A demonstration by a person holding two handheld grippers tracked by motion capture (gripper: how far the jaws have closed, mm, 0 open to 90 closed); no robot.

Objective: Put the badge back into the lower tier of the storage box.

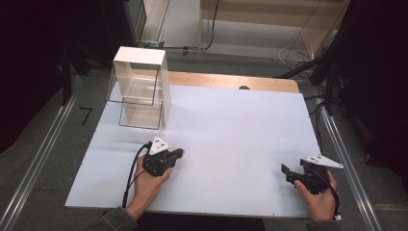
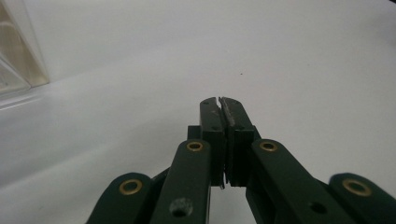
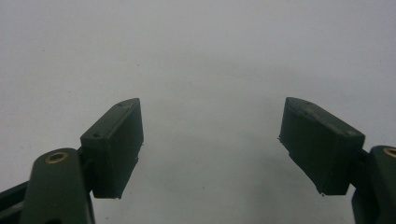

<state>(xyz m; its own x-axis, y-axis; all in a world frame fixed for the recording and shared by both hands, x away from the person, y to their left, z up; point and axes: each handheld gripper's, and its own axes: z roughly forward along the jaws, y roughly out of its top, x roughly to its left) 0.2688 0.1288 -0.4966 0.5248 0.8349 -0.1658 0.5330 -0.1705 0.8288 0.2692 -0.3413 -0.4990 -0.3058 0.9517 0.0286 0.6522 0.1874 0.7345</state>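
Note:
My left gripper (image 1: 179,153) rests on the white table sheet (image 1: 231,134) at the front left, held by a hand, and points right. Its jaws are pressed together with nothing between them, as the left gripper view shows (image 2: 220,100). My right gripper (image 1: 287,172) lies near the front right corner, pointing left. Its jaws stand wide apart over bare white sheet (image 3: 212,116), holding nothing.
A clear acrylic box stand with a white top (image 1: 142,86) stands at the back left of the table; its corner shows in the left gripper view (image 2: 16,60). A wooden table edge (image 1: 231,79) runs behind the sheet. Metal rails flank both sides.

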